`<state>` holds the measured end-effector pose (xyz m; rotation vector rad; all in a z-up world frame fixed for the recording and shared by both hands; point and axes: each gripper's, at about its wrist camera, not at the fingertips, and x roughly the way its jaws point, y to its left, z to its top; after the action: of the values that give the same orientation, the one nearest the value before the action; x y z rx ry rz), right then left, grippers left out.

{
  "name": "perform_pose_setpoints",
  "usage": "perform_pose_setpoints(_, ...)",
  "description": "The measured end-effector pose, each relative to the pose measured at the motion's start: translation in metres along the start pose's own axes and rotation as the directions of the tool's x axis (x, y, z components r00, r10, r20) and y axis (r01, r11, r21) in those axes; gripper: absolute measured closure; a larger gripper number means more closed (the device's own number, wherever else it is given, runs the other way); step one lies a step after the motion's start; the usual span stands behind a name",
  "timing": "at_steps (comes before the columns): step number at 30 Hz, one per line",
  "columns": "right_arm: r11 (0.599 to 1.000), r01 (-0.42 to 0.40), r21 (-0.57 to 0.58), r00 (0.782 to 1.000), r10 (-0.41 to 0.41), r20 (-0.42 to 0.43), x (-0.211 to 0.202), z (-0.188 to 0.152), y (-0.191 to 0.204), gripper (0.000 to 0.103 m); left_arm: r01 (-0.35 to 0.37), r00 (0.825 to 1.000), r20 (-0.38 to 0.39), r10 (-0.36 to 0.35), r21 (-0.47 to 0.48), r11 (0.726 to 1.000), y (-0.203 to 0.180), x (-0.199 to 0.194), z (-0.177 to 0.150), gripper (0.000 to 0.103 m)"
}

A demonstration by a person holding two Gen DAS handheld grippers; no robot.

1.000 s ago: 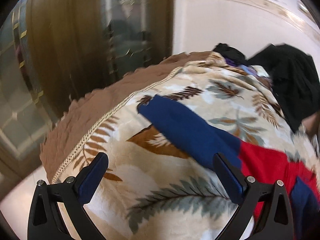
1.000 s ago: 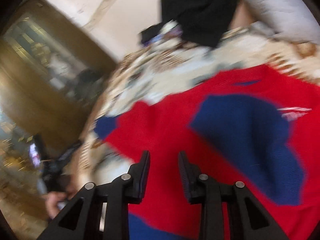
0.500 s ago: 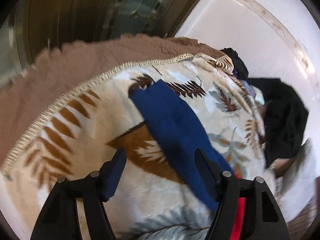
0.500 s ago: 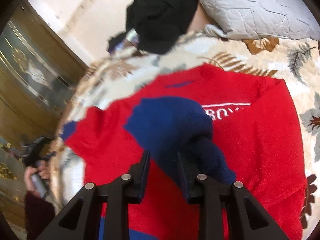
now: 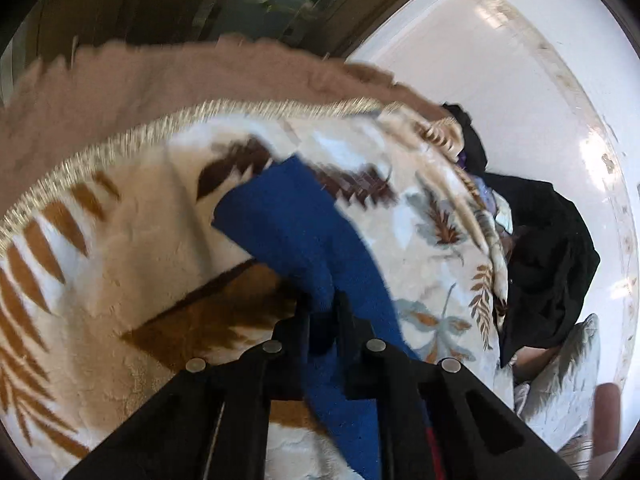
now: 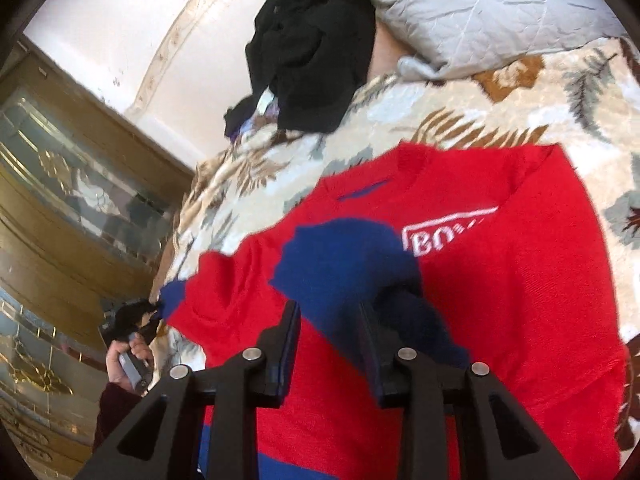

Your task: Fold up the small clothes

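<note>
We're closing our left gripper (image 5: 322,312) on the blue sleeve (image 5: 296,232) lying on the leaf blanket (image 5: 120,248); right gripper (image 6: 330,320) is gripping the other blue sleeve (image 6: 340,256), folded across the red sweater's (image 6: 500,292) chest.

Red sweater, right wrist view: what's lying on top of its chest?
A blue sleeve is folded across the red sweater, held in the right gripper. It covers part of the white lettering; only "BO" reads.

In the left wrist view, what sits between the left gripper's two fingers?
The sweater's blue sleeve: a fold of it runs between the closing jaws of the left gripper, shown only in the left wrist view.
</note>
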<state>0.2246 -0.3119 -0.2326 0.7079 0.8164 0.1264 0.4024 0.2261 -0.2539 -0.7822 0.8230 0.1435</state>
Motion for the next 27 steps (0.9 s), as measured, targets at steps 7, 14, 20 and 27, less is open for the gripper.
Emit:
perform_pose_setpoints(7,0.998,-0.005,0.069,0.997,0.000,0.072,-0.024,0.010,-0.017,0.070,0.076,0.986,0.116,-0.123,0.347,0.935,-0.105,-0.061,-0.039,0.094)
perform_pose_setpoints(14,0.994,0.004,0.110,0.994,-0.017,0.111,-0.043,0.014,-0.038,0.070,0.214,0.962,-0.024,-0.272,0.685,0.696,-0.228,-0.090,-0.156,0.094)
perform_pose_setpoints(20,0.989,0.043,0.143,0.986,-0.065,0.152,-0.062,0.023,-0.062,0.070,0.357,0.930,-0.250,-0.271,0.793,0.493,-0.289,-0.080,-0.275,0.093)
perform_pose_setpoints(27,0.984,0.018,0.177,0.981,-0.052,0.189,-0.074,0.027,-0.075,0.020,0.423,0.899,-0.329,-0.288,0.823,0.380,-0.295,-0.103,-0.312,0.037)
